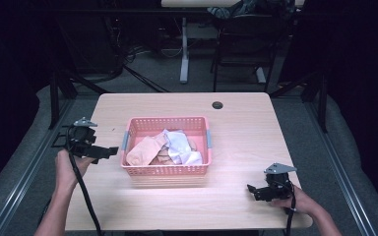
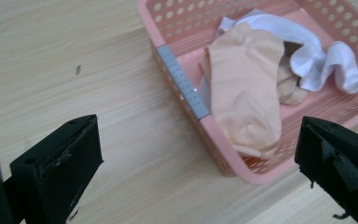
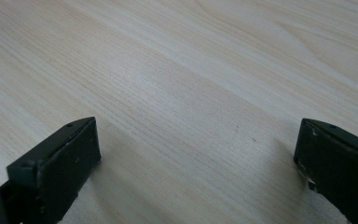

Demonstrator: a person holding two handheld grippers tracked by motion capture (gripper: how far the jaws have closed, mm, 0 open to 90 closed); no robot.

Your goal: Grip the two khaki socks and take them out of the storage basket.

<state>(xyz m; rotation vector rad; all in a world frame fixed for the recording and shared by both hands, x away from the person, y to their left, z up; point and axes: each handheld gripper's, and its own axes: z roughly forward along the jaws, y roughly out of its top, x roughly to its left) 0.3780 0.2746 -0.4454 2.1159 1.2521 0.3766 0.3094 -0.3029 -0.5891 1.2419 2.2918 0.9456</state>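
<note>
Right gripper (image 1: 254, 190) sits low over bare table (image 3: 191, 84) near the front edge, jaws spread wide, holding nothing. Left gripper (image 1: 109, 152) is wide open too, just beside the pink basket (image 2: 223, 147) where the peach sock (image 2: 244, 88) lies.

basket's (image 2: 242, 154) far corner beyond the left gripper view's edge

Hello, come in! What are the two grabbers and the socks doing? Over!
Left gripper open, beside pink basket. Right gripper open over bare table. Peach sock, white sock in basket. Nothing blocking.
</note>
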